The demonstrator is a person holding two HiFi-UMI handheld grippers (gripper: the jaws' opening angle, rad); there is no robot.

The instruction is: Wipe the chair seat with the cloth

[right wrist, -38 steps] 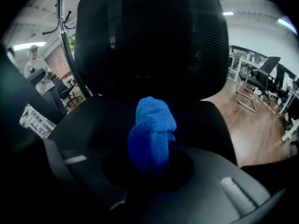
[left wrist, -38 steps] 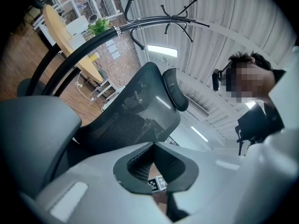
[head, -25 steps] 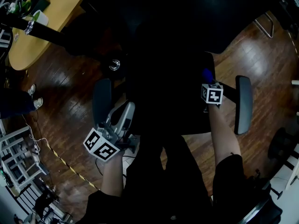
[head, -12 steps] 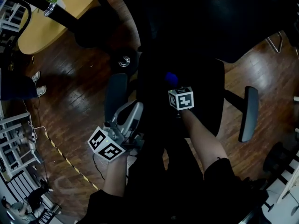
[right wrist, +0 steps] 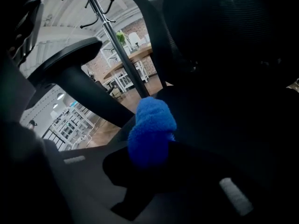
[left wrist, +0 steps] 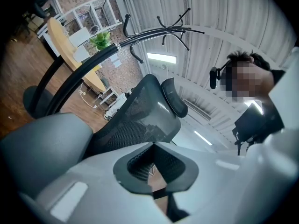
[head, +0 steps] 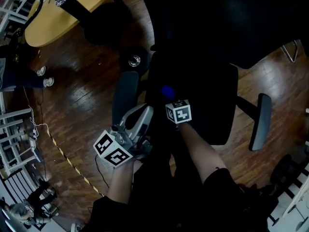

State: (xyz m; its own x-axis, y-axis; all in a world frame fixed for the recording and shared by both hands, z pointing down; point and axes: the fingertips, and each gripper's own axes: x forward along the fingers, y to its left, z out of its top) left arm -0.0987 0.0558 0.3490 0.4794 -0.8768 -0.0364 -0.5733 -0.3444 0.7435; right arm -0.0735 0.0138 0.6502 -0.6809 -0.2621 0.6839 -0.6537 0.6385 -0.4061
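The right gripper [right wrist: 154,158] is clamped on the blue cloth [right wrist: 152,129], which bulges out past its 2 jaw tips. Cloth and tips sit over the near-left part of the black chair seat [head: 207,95], but it is too dark to tell whether they touch it. The left gripper [left wrist: 154,146] has its jaws together with nothing between them. The grey armrest [head: 124,95] is just to its left and the mesh backrest [left wrist: 135,120] ahead.

blue cloth [head: 167,91] over chair seat [head: 212,105]
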